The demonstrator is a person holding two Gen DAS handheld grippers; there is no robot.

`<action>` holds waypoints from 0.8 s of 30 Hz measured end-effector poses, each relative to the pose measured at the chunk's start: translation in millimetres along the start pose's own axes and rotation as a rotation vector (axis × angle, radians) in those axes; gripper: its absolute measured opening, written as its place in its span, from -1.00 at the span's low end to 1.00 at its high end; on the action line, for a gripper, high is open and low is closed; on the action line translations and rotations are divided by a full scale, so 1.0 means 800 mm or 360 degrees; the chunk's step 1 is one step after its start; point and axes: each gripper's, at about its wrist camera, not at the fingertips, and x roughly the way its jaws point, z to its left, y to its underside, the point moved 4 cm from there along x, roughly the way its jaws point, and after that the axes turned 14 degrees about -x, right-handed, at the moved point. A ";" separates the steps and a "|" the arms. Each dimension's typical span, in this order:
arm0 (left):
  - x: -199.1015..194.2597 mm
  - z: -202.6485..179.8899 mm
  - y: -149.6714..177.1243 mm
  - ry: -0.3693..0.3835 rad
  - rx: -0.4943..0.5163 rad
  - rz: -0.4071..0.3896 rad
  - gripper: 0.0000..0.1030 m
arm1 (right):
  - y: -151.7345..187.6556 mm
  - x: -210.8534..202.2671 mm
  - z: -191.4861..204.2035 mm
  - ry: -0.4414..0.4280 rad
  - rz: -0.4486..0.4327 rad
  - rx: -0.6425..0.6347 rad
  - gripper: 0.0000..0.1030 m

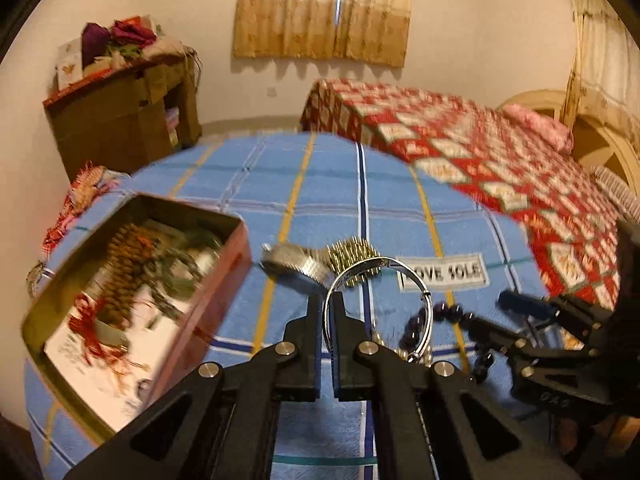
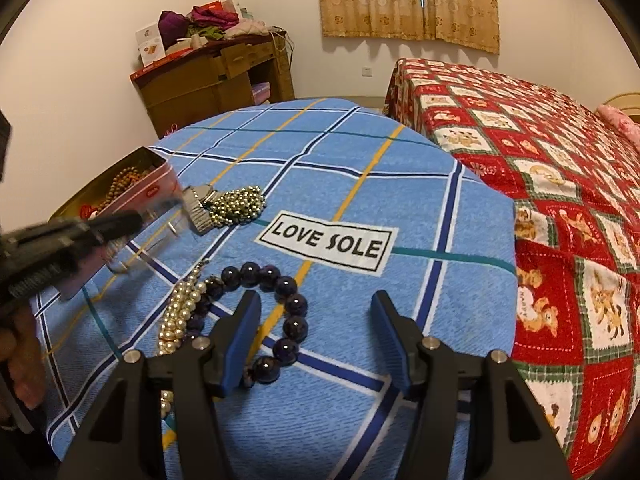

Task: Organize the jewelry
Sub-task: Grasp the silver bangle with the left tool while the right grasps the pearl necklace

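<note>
My left gripper (image 1: 326, 300) is shut on a thin silver bangle (image 1: 427, 304), pinching its left rim so the hoop stands up above the blue checked cloth (image 1: 320, 200). To the left lies an open tin box (image 1: 208, 312) holding brown beads and red cord. A silver watch band (image 1: 288, 262) and a pile of gold beads (image 1: 352, 258) lie just beyond the bangle. My right gripper (image 2: 316, 304) stands open over a dark purple bead bracelet (image 2: 288, 292), with a pearl strand (image 2: 180, 312) to its left. Nothing is pressed between its pads.
The cloth carries a white "LOVE SOLE" label (image 2: 326, 242). A bed with a red patterned quilt (image 2: 560, 200) runs along the right. A wooden cabinet (image 2: 208, 80) piled with clothes stands at the back wall. The left gripper (image 2: 120, 220) shows blurred in the right wrist view.
</note>
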 end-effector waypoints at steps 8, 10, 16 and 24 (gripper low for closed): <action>-0.021 0.009 0.002 -0.0091 0.0047 -0.0103 -0.97 | -0.013 -0.019 0.034 -0.0082 -0.0037 -0.0112 0.17; -0.022 0.012 0.009 -0.0090 0.0040 -0.0090 -0.97 | -0.015 -0.021 0.050 -0.0127 -0.0037 -0.0157 0.17; -0.030 0.024 0.023 -0.0122 0.0016 -0.0084 -0.96 | -0.013 -0.019 0.088 -0.0225 -0.0007 -0.0265 -0.10; -0.032 0.034 0.031 -0.0115 -0.0039 -0.0076 -0.96 | 0.006 -0.001 0.113 -0.0254 0.0115 -0.0387 -0.43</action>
